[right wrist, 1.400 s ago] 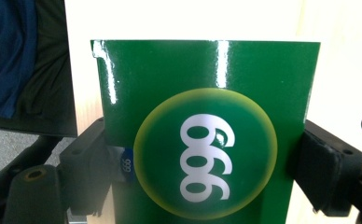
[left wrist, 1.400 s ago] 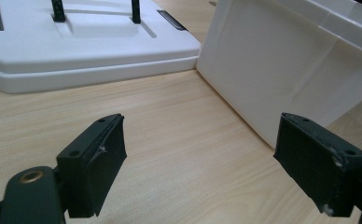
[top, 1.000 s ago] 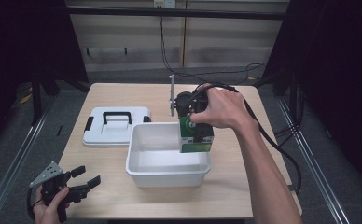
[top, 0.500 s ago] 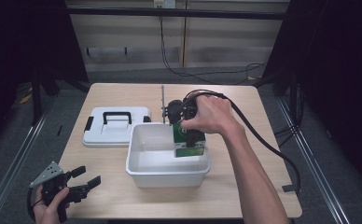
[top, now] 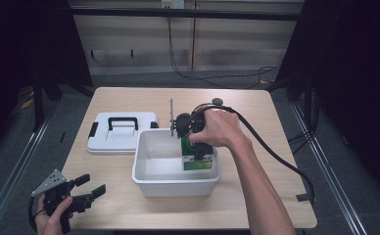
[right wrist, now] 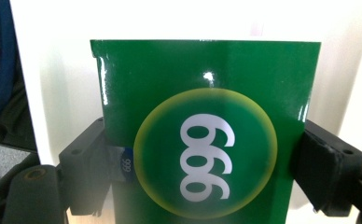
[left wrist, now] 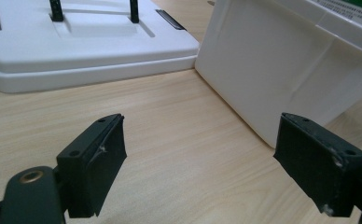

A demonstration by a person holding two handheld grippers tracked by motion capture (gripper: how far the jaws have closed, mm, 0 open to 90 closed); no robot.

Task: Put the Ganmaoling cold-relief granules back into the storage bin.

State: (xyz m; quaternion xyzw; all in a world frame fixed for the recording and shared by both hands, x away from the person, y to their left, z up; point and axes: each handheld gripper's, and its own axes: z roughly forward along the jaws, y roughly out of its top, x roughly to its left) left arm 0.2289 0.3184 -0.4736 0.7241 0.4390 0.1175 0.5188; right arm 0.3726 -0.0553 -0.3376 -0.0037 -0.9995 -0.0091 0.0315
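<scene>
We clamp the green box in our right gripper over the white tub to lower it in; our left gripper waits open on the desk.

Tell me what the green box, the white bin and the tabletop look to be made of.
Green box: probably glossy coated cardboard; light glints on its printed face, and its edges are crisply folded.
White bin: likely smooth plastic with a matte-to-satin finish; it has thin moulded walls and a rolled rim.
Tabletop: light wood or wood-look laminate, matte; fine straight grain lines show, but which of the two is unclear.
</scene>
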